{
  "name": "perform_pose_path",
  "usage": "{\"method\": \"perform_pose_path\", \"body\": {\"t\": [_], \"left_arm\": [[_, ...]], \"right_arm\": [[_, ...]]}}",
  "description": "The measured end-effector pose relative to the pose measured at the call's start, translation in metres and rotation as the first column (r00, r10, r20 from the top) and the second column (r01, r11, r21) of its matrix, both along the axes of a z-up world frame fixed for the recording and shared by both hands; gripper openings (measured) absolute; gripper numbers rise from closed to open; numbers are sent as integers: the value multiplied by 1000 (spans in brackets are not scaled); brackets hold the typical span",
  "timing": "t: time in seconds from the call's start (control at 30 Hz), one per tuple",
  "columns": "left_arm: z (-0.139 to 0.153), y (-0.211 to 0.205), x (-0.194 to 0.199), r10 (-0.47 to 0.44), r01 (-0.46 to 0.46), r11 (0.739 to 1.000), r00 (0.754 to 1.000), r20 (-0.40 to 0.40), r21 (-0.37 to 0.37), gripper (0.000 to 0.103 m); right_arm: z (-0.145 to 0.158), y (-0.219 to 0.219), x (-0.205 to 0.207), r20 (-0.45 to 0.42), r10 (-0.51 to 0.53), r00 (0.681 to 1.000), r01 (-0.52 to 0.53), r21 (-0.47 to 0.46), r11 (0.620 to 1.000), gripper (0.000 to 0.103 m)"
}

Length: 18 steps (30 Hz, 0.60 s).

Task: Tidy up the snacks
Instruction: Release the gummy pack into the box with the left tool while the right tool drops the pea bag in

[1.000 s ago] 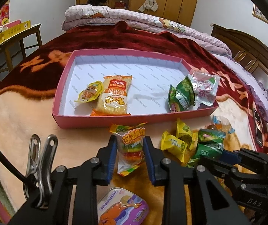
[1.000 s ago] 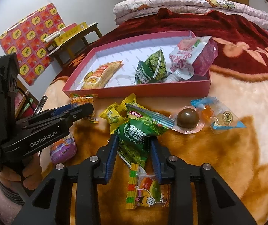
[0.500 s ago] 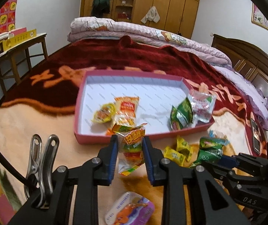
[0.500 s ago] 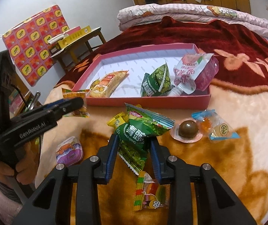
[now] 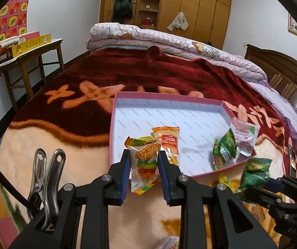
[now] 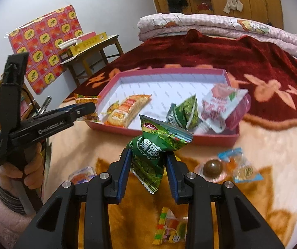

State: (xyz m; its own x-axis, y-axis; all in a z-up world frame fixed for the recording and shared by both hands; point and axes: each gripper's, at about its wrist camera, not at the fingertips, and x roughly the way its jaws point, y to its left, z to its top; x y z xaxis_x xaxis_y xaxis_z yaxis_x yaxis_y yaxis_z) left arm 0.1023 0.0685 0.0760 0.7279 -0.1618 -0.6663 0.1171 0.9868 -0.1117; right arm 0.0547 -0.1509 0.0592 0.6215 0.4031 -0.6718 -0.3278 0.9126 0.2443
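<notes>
My left gripper is shut on a burger gummy packet, held in the air just before the near rim of the pink tray. My right gripper is shut on a green pea packet, lifted above the blanket. That packet also shows at the right of the left wrist view as the green pea packet. Inside the tray lie an orange cracker packet, a small green packet and a pink pouch. The left gripper appears at the left of the right wrist view, in a person's hand.
Loose on the blanket lie a chocolate ball in its wrapper, a blue-edged candy packet, a colourful gummy packet and a small jelly cup. A wooden table stands left of the bed. A folded quilt lies behind.
Both grippers have risen with their packets. The left one has moved toward the tray's near rim; the green packet has come up off the snack pile.
</notes>
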Motion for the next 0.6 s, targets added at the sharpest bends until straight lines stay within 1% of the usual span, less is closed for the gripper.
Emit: {"method": "perform_pose_path", "body": {"t": [0.4,0.6], "left_arm": [[-17,2,18,16,-15,1000,1000,-24,5,27],[-23,4,21,14,-14,1000,999,-39,1,27]], "right_arm": [[10,10,23,28,4,1000,-4,-3,1000,34],[6,18,39,25,-2,1000,2,-14,1000,34]]}}
